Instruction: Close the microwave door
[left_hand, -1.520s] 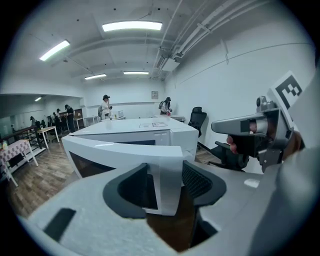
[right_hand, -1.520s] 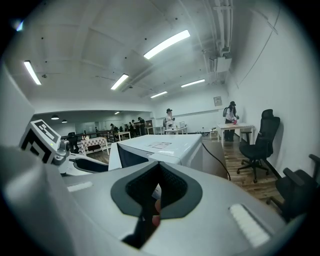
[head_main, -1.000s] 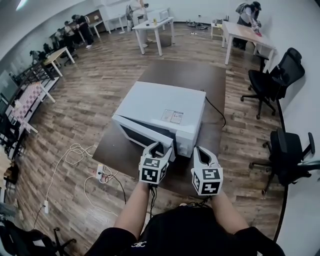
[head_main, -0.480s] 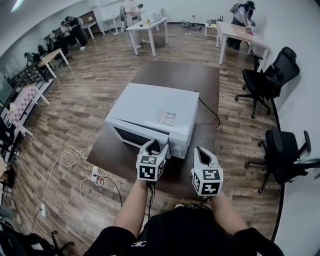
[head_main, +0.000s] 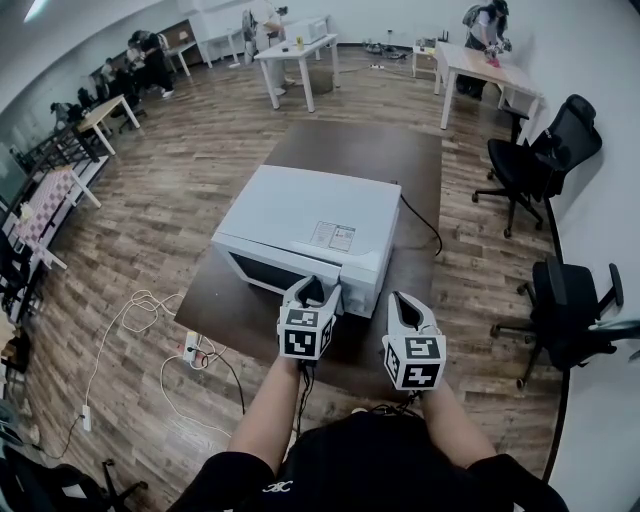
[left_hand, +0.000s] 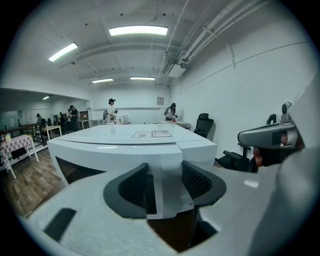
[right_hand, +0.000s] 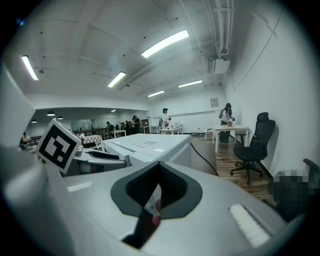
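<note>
Table: dark brown rectangular table (head_main: 400, 165); the microwave sits on its near-left part.
Microwave: white box-shaped microwave (head_main: 310, 215), front facing near.
Door: dark-windowed door (head_main: 268, 272), lying about flush with the microwave's front.
Left gripper: left gripper (head_main: 315, 291) released, jaws wide apart astride the door's right edge.
Right gripper: right gripper (head_main: 402, 301) clenched, jaws together, just right of the left one, by the microwave's near-right corner.
</note>
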